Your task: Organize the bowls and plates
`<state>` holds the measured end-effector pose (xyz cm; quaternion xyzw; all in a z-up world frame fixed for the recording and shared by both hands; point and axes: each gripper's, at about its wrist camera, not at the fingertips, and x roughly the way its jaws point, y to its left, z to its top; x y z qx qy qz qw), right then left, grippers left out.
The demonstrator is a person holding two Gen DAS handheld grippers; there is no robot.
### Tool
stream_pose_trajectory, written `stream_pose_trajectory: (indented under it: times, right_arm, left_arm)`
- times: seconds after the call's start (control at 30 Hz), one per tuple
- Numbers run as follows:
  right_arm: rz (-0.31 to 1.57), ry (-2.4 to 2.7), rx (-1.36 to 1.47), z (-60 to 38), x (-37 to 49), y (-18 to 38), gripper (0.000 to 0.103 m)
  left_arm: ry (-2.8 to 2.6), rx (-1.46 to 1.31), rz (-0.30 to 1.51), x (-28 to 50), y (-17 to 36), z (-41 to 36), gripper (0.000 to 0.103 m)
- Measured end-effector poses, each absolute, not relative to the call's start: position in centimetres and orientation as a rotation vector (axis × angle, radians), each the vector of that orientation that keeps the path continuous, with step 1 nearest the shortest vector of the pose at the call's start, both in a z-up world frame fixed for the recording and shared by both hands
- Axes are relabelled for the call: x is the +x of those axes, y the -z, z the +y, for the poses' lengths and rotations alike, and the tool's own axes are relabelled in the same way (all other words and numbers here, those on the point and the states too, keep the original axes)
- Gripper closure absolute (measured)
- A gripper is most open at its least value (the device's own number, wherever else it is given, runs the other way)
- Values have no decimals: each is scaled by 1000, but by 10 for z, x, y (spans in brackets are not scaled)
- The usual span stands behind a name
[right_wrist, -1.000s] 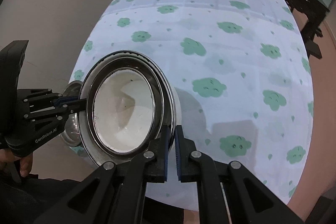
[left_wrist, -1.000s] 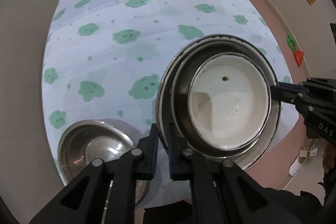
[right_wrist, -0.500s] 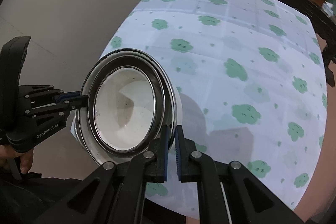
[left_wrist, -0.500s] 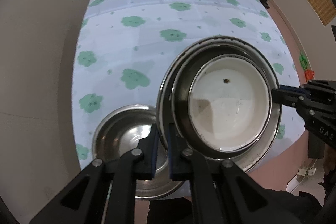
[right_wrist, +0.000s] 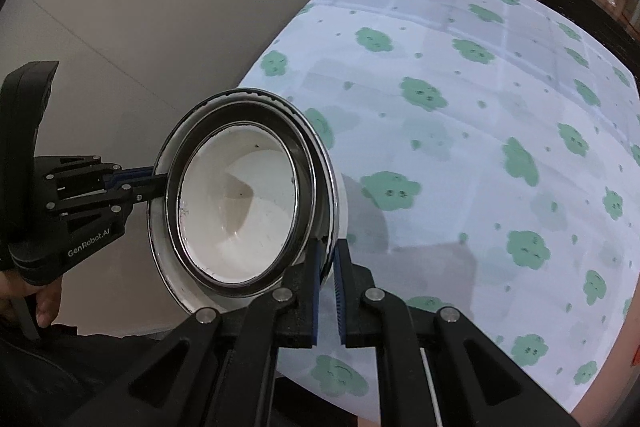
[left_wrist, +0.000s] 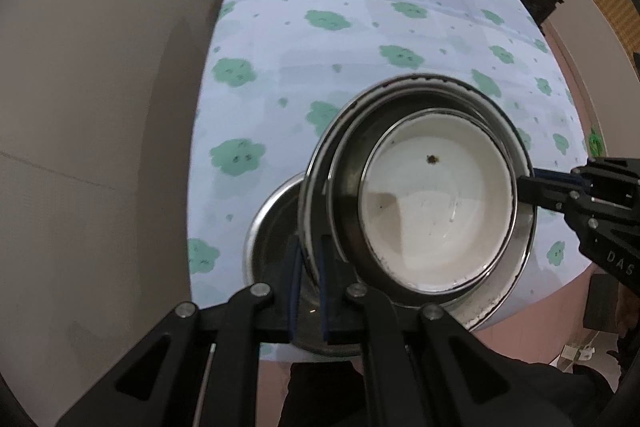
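**Stack of nested dishes held at both rims above the table edge**

Stack (left_wrist: 420,207) consists of three nested dishes: an outer white-sided bowl with a steel rim, a dark metal bowl inside it, and a white enamel bowl innermost. A small dark speck sits on the white interior.

Left gripper (left_wrist: 310,291) is closed on the stack's rim at the near-left side; both pads press the rim edge between them. Right gripper (right_wrist: 327,287) is closed on the rim at the opposite side. Each gripper appears in the other's view, clamped at the far rim.

The stack is carried clear of the table (left_wrist: 360,27), which wears a pale cloth printed with green cloud shapes. In the left wrist view, the stack partly overlaps a steel bowl (left_wrist: 272,239) resting on the cloth at the table's near edge. A hand (right_wrist: 48,307) holds the left gripper's body.
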<state>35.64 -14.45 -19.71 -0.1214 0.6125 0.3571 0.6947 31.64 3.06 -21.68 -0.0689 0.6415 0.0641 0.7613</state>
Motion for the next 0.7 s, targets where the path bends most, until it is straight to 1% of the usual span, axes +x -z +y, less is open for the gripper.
stream_pose_trajectory:
  times: [0.33,0.7]
  right_arm:
    - [1390,-849,-300,-108,340,210,95]
    - [1442,-846,-317,-96,329,232,95]
  left_arm:
    - [-182,-183,1421,296,230,62,101]
    - [-171,-184,1470,290,253,71,101]
